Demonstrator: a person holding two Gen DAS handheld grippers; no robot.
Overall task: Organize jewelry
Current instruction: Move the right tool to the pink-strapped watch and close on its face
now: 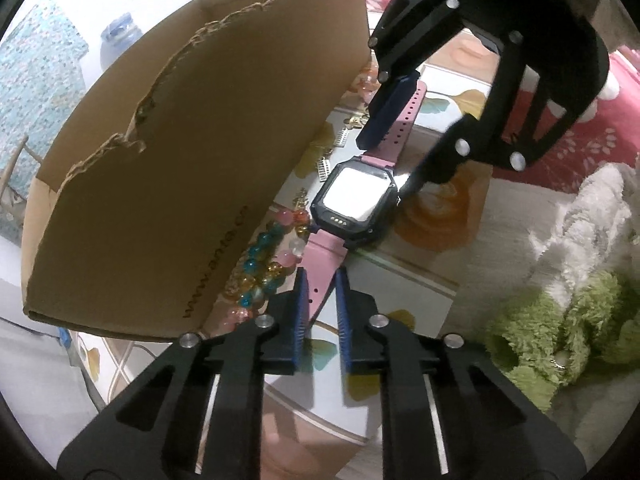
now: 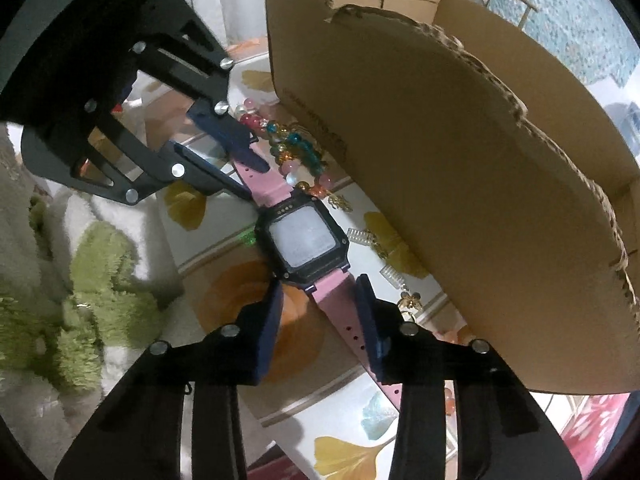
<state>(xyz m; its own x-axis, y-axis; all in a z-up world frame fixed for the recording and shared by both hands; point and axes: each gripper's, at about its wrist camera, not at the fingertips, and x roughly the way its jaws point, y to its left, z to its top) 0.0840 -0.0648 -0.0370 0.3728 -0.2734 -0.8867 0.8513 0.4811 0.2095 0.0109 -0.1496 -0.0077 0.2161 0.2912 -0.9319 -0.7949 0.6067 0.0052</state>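
Observation:
A smartwatch (image 1: 358,196) (image 2: 304,242) with a black case and pink strap lies face up on a flowered cloth beside a cardboard box (image 1: 192,168) (image 2: 460,184). My left gripper (image 1: 321,278) (image 2: 252,180) points down over one end of the strap, and its blue pads (image 1: 303,300) press the strap from both sides. Straddling the other end of the strap is my right gripper (image 2: 320,304) (image 1: 387,166). Its jaws stand apart, with a gap on the left between pad and strap. Bead bracelets (image 1: 260,272) (image 2: 296,148) lie against the box wall.
Small gold and clear trinkets (image 2: 394,276) (image 1: 324,168) lie between the watch and the box. The box's torn wall rises tall right beside both grippers. A green and white plush toy (image 1: 560,320) (image 2: 92,280) lies on the other side. A red flowered cloth (image 1: 580,152) lies beyond.

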